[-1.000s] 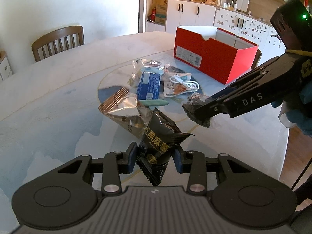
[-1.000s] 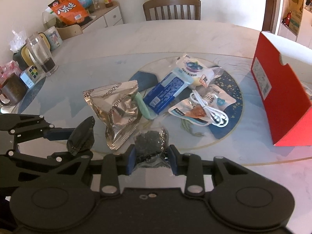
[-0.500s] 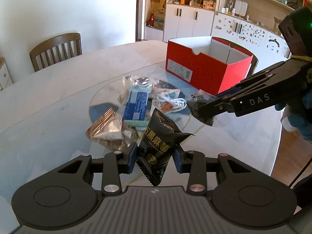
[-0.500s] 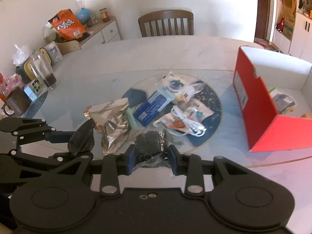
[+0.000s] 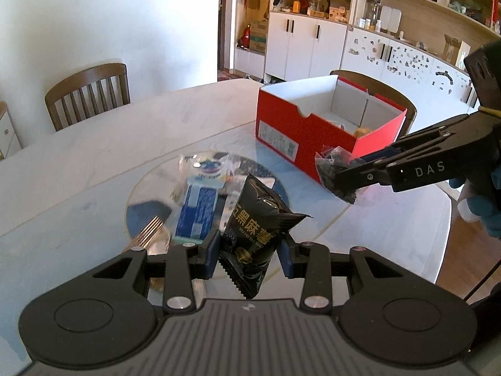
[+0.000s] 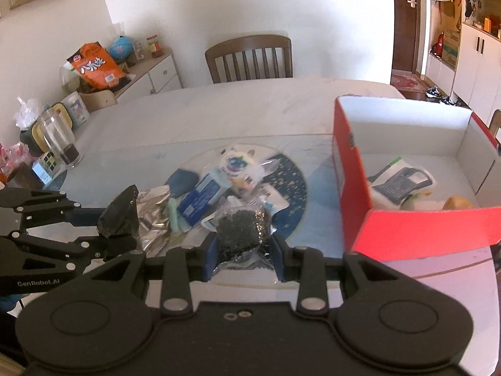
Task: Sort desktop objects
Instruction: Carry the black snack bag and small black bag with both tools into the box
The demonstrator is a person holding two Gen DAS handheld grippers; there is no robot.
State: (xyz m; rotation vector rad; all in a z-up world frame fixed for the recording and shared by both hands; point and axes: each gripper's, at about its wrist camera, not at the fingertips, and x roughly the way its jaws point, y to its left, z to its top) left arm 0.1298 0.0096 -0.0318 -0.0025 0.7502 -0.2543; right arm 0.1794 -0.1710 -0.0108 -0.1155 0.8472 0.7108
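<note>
So I had the big pale marble-look table (image 5: pixel 94 169) under me with the open red cardboard box (image 5: pixel 300 134) sitting toward its far right side, and a loose pile of snack packets (image 6: pixel 219 185) on the round glass inset beside it. My left gripper (image 5: pixel 249 252) was clamped on a black foil snack pouch with gold lettering (image 5: pixel 260 228), held up off the table. My right gripper (image 6: pixel 244 253) was pinched on a small clear packet of dark bits (image 6: pixel 241 228), just short of the box.

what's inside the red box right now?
The right wrist view shows, inside the red box, a white packet printed dark and green and part of something yellowish. The near wall hides the remaining floor.
</note>
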